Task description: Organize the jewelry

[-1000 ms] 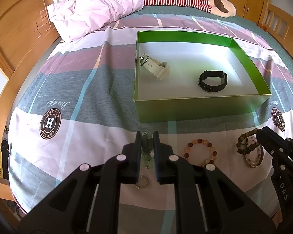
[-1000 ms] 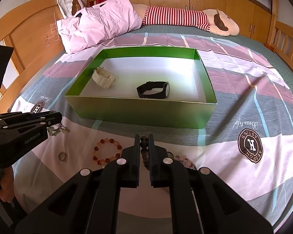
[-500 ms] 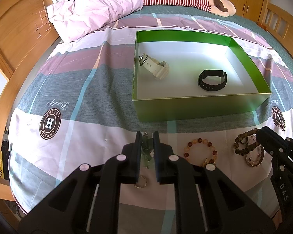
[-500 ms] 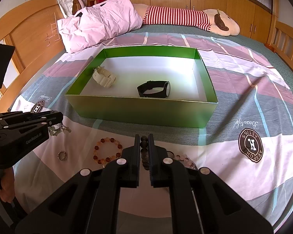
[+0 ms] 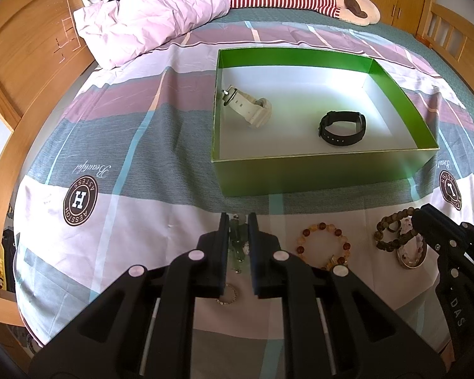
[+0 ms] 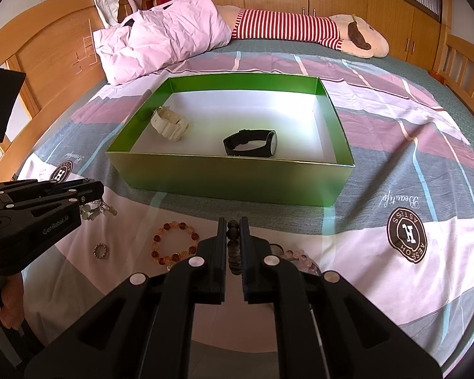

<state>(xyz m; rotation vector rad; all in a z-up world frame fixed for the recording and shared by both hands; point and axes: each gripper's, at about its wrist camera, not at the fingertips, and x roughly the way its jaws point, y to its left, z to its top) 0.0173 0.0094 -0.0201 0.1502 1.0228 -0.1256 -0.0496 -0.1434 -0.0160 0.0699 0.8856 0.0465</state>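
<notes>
Left wrist view: left gripper [image 5: 238,221] clamped on a pale green charm bracelet [image 5: 237,246] at 6 o'clock, just off the plaid bedsheet [image 5: 117,145]. Right wrist view: right gripper [image 6: 233,224] pinched on a dark wooden bead bracelet [image 6: 233,246], also at 6 o'clock. Green box [image 6: 230,186] at 12 o'clock, with white watch [image 6: 170,123] and black watch [image 6: 251,147] inside. Amber bead bracelet [image 6: 173,243] and small ring [image 6: 99,250] at 9 o'clock, on the sheet.
</notes>
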